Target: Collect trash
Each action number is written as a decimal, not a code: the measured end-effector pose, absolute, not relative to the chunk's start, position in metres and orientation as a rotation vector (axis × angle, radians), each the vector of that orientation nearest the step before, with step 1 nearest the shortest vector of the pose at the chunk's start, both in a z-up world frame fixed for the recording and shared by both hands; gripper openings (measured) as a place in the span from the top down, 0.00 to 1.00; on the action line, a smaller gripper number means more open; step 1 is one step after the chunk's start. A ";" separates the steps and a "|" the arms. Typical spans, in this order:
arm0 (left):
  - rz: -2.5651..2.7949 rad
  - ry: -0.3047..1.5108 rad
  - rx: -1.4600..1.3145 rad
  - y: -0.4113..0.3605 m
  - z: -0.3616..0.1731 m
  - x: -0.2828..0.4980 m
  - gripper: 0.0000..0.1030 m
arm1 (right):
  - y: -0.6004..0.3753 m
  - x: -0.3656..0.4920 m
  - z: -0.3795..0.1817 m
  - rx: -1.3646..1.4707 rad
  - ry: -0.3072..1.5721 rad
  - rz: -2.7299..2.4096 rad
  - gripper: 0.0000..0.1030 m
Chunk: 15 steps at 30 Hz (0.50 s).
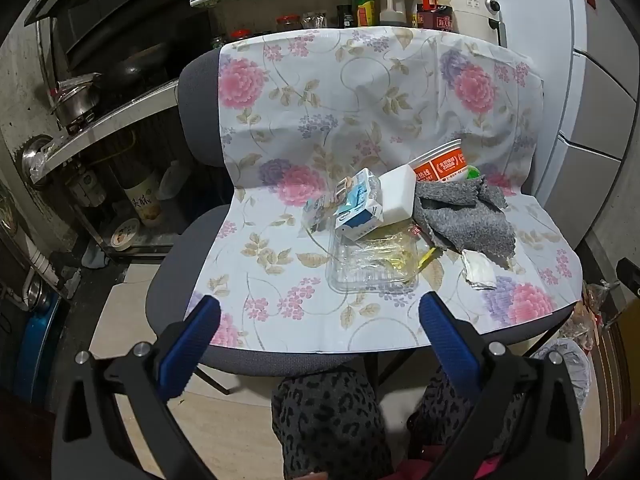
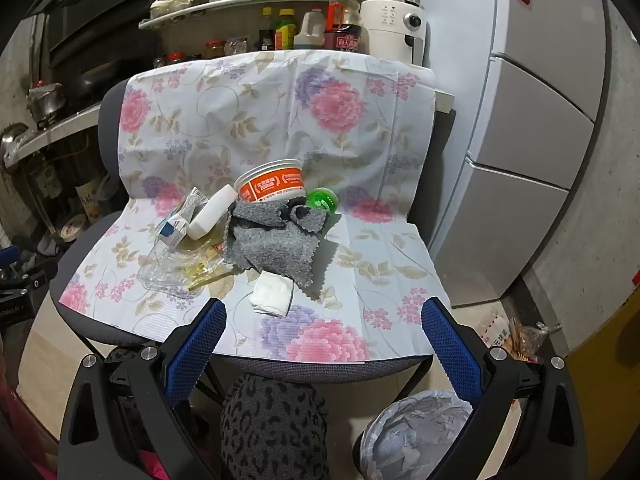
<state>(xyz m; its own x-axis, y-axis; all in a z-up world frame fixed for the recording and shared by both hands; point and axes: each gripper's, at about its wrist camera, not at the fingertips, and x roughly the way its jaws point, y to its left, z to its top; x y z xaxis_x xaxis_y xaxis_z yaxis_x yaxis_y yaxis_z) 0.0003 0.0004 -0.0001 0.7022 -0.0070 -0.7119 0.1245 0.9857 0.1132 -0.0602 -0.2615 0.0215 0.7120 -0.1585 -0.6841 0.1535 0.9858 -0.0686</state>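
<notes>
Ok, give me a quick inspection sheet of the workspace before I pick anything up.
Surface: chair seat covered by a floral cloth.
Job's things: clear plastic tray, blue-and-white carton, white bottle, orange tub, green lid, crumpled tissue, all on the cloth; lined bin on the floor below.
Clutter: grey rag lies amid the trash.
Grippers: left gripper and right gripper, jaws wide open, empty, short of the pile.
Cables: nothing seen.
Surroundings: condiment shelf, stove with pot, fridge.
</notes>
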 end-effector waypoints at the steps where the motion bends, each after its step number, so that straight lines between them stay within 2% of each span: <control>1: -0.074 0.790 0.157 0.000 0.000 0.001 0.06 | -0.262 -0.060 0.021 -0.008 0.759 -0.173 0.06; 15: -0.072 0.785 0.158 0.000 0.000 0.000 0.06 | -0.265 -0.060 0.019 -0.003 0.760 -0.173 0.06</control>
<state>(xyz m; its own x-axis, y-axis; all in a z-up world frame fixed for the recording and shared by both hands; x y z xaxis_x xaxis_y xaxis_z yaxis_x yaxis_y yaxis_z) 0.0000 0.0003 0.0001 0.7059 -0.0058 -0.7083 0.1235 0.9857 0.1150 -0.0599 -0.2647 0.0191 0.7114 -0.1573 -0.6850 0.1555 0.9857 -0.0649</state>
